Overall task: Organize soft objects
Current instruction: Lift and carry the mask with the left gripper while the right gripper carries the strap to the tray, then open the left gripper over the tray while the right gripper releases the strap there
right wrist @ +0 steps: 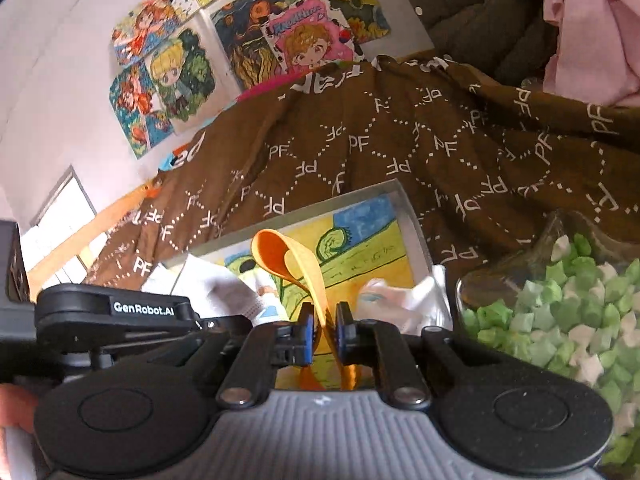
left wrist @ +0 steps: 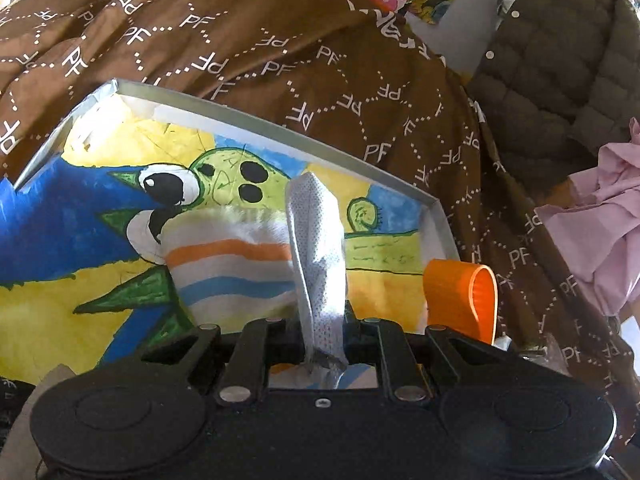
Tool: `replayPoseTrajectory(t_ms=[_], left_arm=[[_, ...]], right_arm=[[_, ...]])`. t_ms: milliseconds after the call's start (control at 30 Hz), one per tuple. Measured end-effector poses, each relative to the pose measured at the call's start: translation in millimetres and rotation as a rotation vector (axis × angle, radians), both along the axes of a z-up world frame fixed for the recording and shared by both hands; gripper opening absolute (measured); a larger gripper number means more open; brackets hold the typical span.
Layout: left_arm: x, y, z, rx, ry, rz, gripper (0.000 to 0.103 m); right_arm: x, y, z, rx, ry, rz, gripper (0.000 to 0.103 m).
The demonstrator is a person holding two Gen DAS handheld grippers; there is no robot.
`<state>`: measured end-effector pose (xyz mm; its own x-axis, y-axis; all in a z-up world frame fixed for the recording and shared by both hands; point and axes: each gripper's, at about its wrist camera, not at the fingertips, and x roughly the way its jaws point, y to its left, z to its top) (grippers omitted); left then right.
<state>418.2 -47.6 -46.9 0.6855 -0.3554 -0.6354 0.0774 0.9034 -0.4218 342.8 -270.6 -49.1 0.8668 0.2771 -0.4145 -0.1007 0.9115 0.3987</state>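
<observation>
My left gripper is shut on a white perforated cloth, which stands up in a narrow strip from between the jaws. Just behind it a white sock with orange and blue stripes lies in a shallow box with a painted drawing on its floor. In the right wrist view, my right gripper is shut on an orange band that curls into a loop above the blue pads. The same orange band shows at the box's right end in the left wrist view. More white socks lie in the box.
A brown blanket printed with PF letters surrounds the box. A dark quilted jacket and pink cloth lie to the right. A clear bowl of green and white paper stars stands close on the right. Drawings hang on the wall.
</observation>
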Motion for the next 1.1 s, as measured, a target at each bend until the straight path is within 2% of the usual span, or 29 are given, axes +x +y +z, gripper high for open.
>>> replayPoseTrajectory(t_ms=[200,433,567,733,967,1100], left_arm=[[-1.8,-0.2,2.6,0.019,0.003,0.011,0.025],[-9.0,2.9,13.9,0.035,-0.008,0.045,0.055],[-19.6,6.2,26.5,0.05,-0.046,0.073,0.07],[-38.2,7.1,49.2,0.088,-0.11,0.075,0.08],[-80.0,6.7,83.4,0.146,-0.209,0.065,0.09],[-110.4,12.2,101.8,0.144,-0.264,0.071,0.095]], right_arm=[[-1.3,3.0,1.3,-0.027,0.007,0.002,0.017],[-7.2,3.0,11.0,-0.058,-0.014,-0.009,0.022],[-14.5,2.9,21.9,-0.096,-0.04,-0.019,0.04],[-31.1,1.7,43.7,-0.135,-0.085,-0.03,0.057],[-64.2,1.4,82.7,-0.164,-0.163,-0.035,0.083],[-86.9,-0.1,103.5,-0.173,-0.194,-0.047,0.092]])
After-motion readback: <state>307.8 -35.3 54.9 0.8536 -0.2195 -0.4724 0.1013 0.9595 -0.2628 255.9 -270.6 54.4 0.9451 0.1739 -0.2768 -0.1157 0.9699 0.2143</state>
